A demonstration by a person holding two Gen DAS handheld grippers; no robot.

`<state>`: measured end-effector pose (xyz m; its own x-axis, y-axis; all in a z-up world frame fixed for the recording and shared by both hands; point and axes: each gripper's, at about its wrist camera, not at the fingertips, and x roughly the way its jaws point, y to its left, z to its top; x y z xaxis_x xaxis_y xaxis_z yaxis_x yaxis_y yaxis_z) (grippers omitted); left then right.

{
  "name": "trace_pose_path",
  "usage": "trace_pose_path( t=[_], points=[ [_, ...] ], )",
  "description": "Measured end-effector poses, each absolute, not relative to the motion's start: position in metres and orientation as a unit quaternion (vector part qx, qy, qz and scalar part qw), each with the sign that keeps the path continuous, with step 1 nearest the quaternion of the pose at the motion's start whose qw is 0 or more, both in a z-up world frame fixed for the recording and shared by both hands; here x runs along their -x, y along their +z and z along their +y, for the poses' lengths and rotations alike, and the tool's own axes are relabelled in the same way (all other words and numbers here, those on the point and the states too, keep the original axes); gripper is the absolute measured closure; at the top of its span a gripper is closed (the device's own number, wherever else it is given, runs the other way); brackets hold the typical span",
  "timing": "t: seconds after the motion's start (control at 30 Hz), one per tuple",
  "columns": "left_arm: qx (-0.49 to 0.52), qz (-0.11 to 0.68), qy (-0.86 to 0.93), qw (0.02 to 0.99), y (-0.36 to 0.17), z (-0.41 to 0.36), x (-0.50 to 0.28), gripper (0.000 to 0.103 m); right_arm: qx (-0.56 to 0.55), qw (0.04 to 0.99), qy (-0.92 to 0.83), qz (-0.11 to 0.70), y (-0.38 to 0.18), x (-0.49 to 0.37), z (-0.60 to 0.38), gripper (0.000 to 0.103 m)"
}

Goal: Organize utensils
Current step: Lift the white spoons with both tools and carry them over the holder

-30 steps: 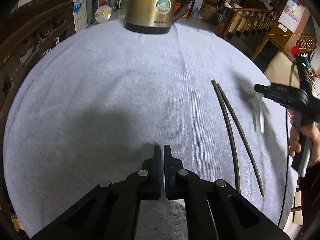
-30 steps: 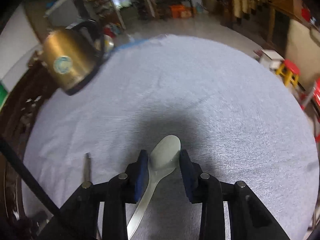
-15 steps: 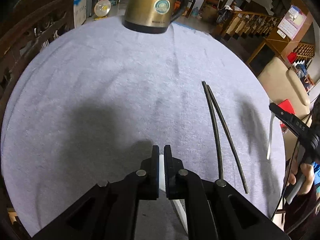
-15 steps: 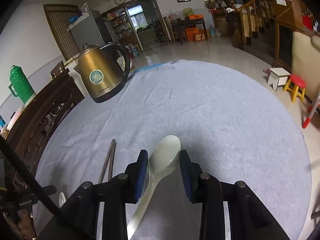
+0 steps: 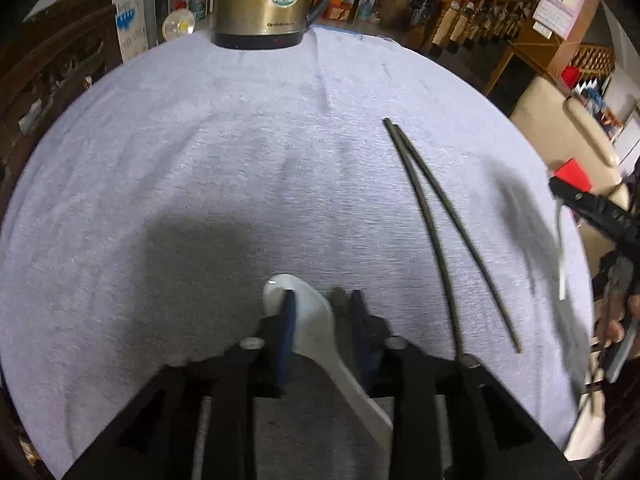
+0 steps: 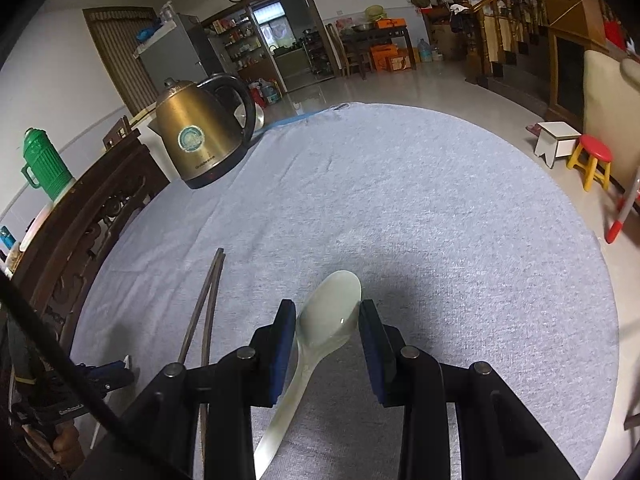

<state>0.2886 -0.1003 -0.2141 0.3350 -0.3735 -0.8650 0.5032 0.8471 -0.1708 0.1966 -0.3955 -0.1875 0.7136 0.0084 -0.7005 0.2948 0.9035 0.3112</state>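
A round table covered in a pale grey-lilac woven cloth fills both views, its curved edge dropping off to a tiled floor on the right and to a dark carved wooden chair back on the left. The middle and far right of the cloth lie bare and wide; a brass-coloured metal electric kettle with a black handle and base stands at the far rim.

A pair of thin dark chopsticks lies on the cloth, tips touching at the far end and spreading apart toward the near edge (a narrow V).

The left gripper has just been parting its jaws; they stand slightly apart, with a white glossy spoon lying on the cloth between them, bowl forward, handle running back under the right-hand finger. The picture is blurred there, so whether a pad touches it is unclear.

The right gripper is clamped part-way open on the bowl of a pale green translucent spoon, held above the cloth, right of the chopsticks, its handle slanting back beneath the fingers.
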Motion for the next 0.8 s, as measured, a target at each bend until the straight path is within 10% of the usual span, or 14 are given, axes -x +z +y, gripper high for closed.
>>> trace_pose_path(
  t=[0.47, 0.6, 0.8],
  points=[
    [-0.102, 0.450, -0.264, 0.847, -0.190, -0.073, -0.303, 0.095, -0.190, 0.898, -0.086, 0.388, -0.189, -0.205, -0.385, 0.068],
    [-0.099, 0.461, -0.241, 0.848, -0.191, -0.061, -0.302, 0.059, -0.190, 0.887, -0.083, 0.412, -0.199, -0.207, -0.386, 0.068],
    [-0.106, 0.503, -0.211, 0.831, -0.210, -0.072, -0.311, 0.053, -0.171, 0.867, -0.082, 0.461, -0.209, -0.217, -0.387, 0.057]
  ],
)
